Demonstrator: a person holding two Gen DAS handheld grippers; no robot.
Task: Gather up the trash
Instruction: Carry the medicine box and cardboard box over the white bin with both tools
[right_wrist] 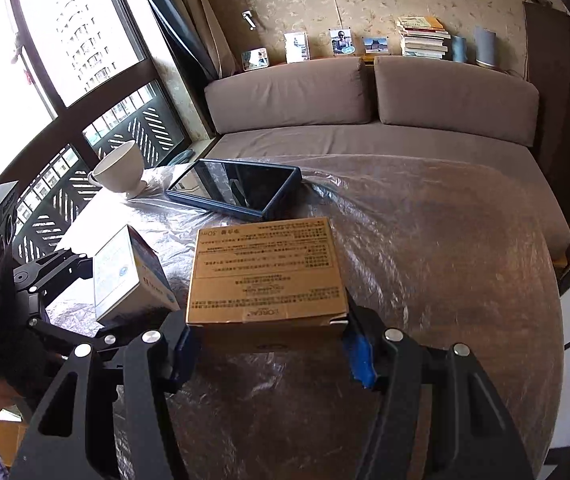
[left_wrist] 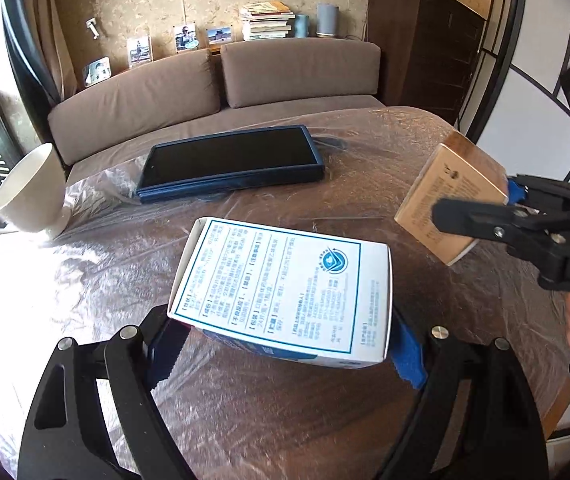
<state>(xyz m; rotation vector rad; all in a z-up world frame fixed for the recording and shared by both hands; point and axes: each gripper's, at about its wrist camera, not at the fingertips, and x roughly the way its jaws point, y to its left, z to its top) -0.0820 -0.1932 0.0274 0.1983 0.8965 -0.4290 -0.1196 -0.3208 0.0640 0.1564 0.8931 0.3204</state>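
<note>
The white box (left_wrist: 281, 292) with blue printed text sits clamped between the blue-padded fingers of the left gripper (left_wrist: 285, 344), held above the table (left_wrist: 365, 208), printed face up. Just to its right, the tan cardboard box (right_wrist: 265, 272) is gripped the same way by the right gripper (right_wrist: 267, 344), also lifted off the surface (the table wears a crinkled clear plastic sheet). Farther back on the table lie a dark tablet (left_wrist: 229, 160) in a blue case and, toward the window side, a white cup (left_wrist: 31, 192).
</note>
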